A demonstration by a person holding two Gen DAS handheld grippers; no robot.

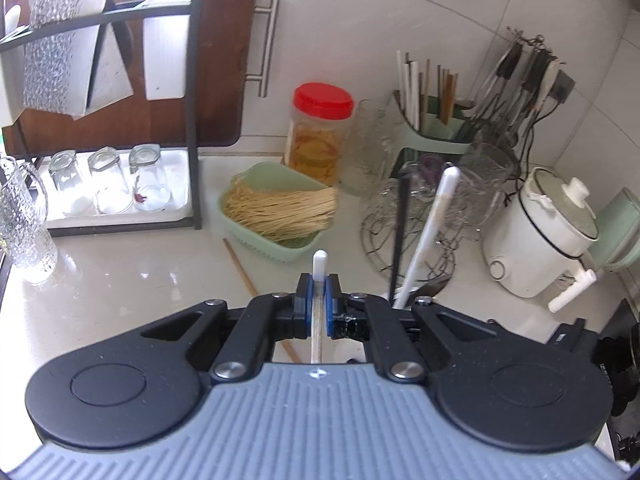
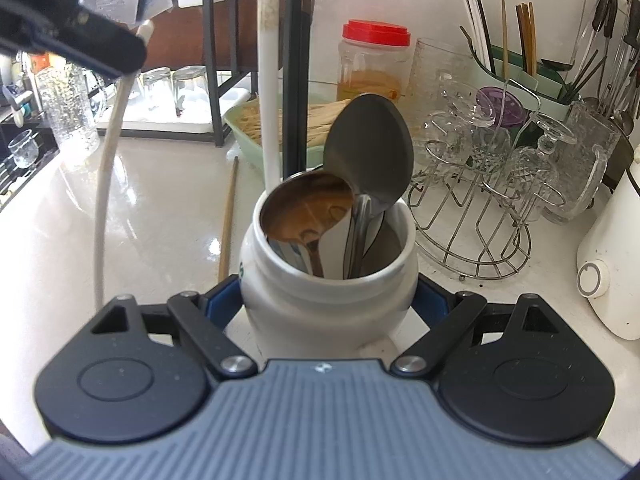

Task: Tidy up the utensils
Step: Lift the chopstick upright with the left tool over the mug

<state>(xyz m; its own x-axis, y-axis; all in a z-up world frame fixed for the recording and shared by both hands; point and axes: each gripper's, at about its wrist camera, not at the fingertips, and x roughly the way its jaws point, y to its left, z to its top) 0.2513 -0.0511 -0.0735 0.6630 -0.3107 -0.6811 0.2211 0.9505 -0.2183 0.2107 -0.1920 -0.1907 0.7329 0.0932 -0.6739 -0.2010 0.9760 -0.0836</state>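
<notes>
Gleaming steel spoons [image 2: 368, 148] fill white jar [image 2: 328, 292].

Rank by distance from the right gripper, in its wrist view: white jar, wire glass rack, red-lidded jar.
1. White jar: between the right gripper fingers.
2. Wire glass rack: right, mid-counter.
3. Red-lidded jar: back, at the wall.

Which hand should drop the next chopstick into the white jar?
Left. The left gripper already pinches a white chopstick, while the right gripper is busy clamping the white jar.
</notes>
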